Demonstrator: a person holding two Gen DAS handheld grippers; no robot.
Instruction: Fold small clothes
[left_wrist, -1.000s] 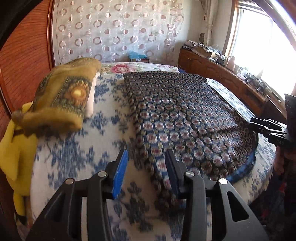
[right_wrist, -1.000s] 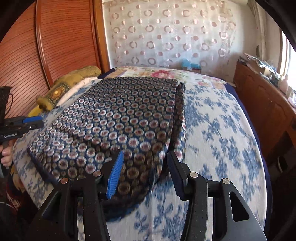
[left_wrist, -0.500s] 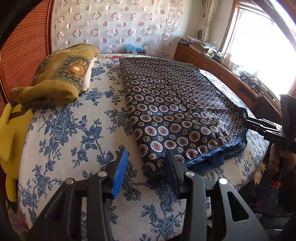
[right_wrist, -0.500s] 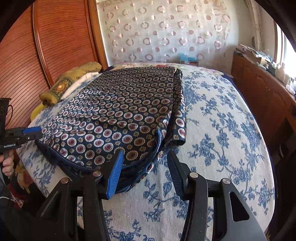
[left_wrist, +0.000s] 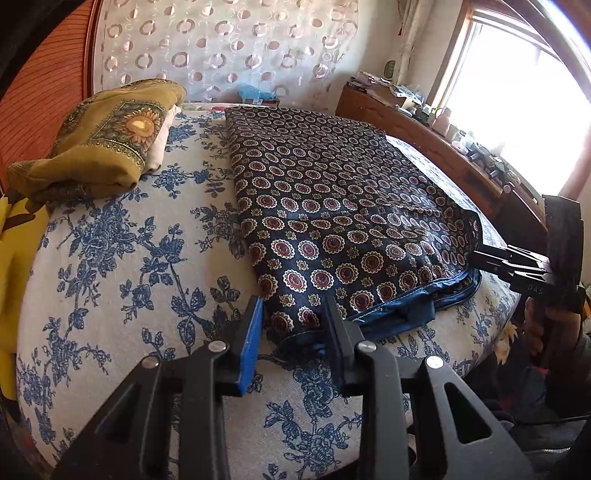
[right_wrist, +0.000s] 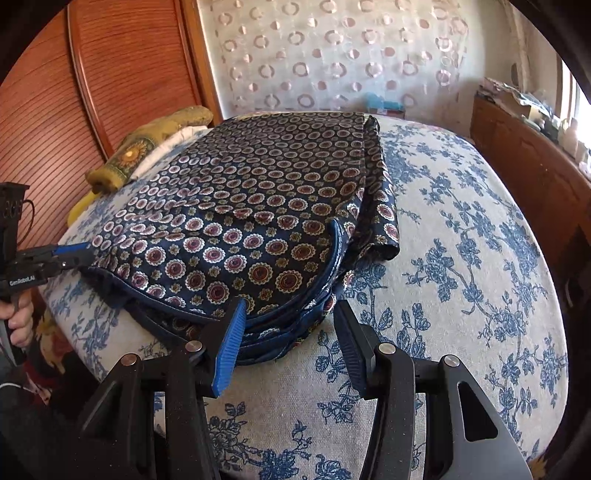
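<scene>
Your left gripper is spread, a corner of the dark medallion-print garment between its jaws. Your right gripper is spread too, the garment's near hem between and just ahead of its jaws, on the bed.

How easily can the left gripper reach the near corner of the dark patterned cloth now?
Probably yes: the left gripper is open, the dark patterned cloth has its near corner between the jaws, and nothing blocks it.

A bed with a white sheet of blue flowers fills the room. Behind the bed hangs a curtain with rings. Right of the bed stands a brown wooden cabinet under a bright window.
</scene>
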